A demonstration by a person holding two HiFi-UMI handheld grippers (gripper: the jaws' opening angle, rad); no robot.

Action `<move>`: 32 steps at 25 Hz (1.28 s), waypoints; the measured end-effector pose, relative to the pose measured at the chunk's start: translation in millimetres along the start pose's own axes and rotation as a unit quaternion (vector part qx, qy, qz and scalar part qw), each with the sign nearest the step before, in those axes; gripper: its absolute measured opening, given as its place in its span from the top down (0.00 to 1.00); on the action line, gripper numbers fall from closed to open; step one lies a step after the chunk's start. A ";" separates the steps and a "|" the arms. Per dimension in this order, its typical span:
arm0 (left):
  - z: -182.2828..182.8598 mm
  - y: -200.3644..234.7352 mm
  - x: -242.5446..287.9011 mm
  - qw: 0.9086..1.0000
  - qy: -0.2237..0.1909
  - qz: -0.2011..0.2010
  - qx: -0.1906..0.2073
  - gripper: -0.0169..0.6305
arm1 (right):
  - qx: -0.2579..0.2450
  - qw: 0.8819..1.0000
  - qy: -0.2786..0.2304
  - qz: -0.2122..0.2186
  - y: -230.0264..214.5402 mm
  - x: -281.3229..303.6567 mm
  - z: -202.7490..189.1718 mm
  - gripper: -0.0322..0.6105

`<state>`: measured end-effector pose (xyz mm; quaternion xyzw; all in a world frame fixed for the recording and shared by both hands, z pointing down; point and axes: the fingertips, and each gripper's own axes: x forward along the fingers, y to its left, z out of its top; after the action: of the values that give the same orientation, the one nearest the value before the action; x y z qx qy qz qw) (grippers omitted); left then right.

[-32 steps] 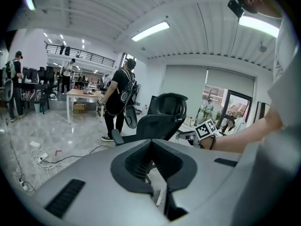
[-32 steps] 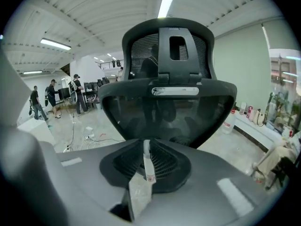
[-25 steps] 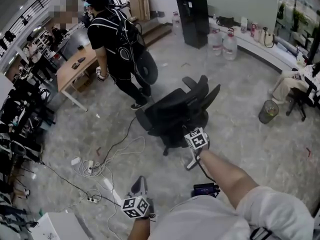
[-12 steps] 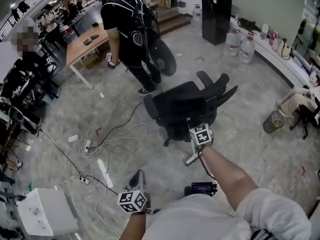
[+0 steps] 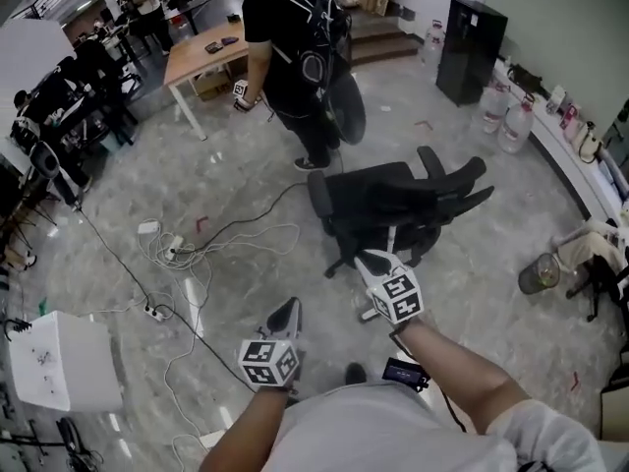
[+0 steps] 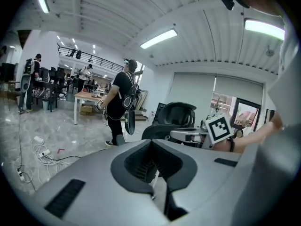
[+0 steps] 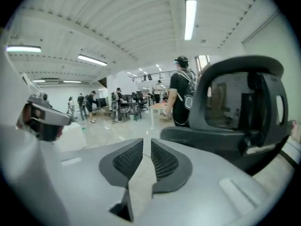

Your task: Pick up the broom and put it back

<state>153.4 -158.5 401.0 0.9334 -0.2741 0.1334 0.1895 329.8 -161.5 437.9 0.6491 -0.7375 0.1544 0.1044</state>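
Note:
No broom shows in any view. My left gripper [image 5: 286, 310] hangs low near my body, over the marble floor, and its jaws look shut with nothing in them [image 6: 153, 143]. My right gripper [image 5: 371, 261] is held out just before the seat of a black office chair [image 5: 393, 203]. Its pads stand a narrow gap apart and hold nothing [image 7: 146, 139]. In the right gripper view the chair [image 7: 244, 107] fills the right side, close by.
A person in black [image 5: 295, 47] with a backpack stands beyond the chair, beside a wooden table [image 5: 201, 55]. Loose cables and power strips [image 5: 187, 254] trail over the floor at left. A white box [image 5: 61, 360] sits at lower left, a bin [image 5: 538, 274] at right.
The head view has swung, so the chair and the standing person sit further right and higher in the frame. Both grippers stay near my body; neither has taken hold of anything.

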 end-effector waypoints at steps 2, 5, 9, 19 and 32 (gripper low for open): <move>12.8 -3.6 -3.1 1.000 -0.011 0.009 -0.006 0.96 | -0.007 0.999 -0.012 0.051 42.2 -6.7 22.3 0.89; 32.1 -6.2 -15.2 0.999 -0.033 0.026 0.000 0.96 | -0.006 0.994 -0.019 0.107 99.8 -16.3 42.8 0.94; 56.0 -4.5 -29.1 0.997 -0.059 0.047 0.011 0.96 | -0.005 0.989 -0.034 0.143 154.5 -26.2 71.8 0.95; 66.2 10.6 -59.0 0.993 -0.075 0.093 0.014 0.96 | -0.021 0.980 -0.061 0.187 211.5 -25.0 104.6 0.95; 57.1 7.6 -65.9 0.992 -0.069 0.102 0.007 0.96 | -0.011 0.980 -0.061 0.188 212.9 -30.8 100.9 0.95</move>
<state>103.8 -158.4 328.9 0.9087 -0.3798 0.0889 0.1485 127.9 -146.3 313.4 0.5061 -0.8529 0.1232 0.0354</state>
